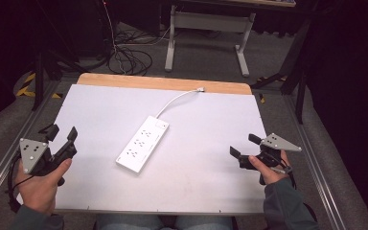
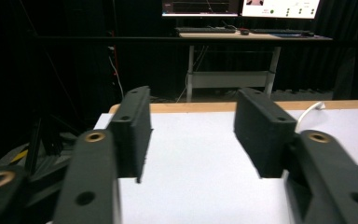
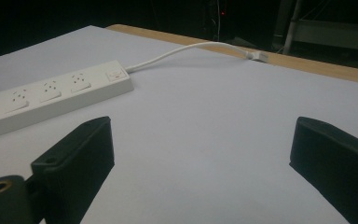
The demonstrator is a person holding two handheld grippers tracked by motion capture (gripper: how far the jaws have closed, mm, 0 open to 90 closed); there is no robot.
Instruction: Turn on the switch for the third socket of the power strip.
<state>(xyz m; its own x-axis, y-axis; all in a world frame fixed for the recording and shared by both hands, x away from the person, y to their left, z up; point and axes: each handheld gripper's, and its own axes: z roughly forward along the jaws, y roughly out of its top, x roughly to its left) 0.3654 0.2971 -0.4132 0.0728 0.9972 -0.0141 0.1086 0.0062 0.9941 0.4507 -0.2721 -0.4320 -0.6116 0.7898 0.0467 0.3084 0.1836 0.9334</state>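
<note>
White power strip (image 1: 142, 143) lying diagonally mid-table | left gripper (image 1: 63, 139) sitting left of it, right gripper (image 1: 243, 152) right, similarly near | both standing apart, gripping nothing

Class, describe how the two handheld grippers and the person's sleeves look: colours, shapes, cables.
Both the left gripper and the right gripper are black with two blocky jaws, each topped by a grey three-cornered plate with small dark dots. Brass-coloured bushings sit in the jaw arms. A black cable trails from each. The sleeves are grey-green.

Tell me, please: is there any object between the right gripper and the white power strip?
No, nothing visible stands between them. Bare white table top separates the right gripper from the power strip; its cord runs away toward the far edge.
</note>
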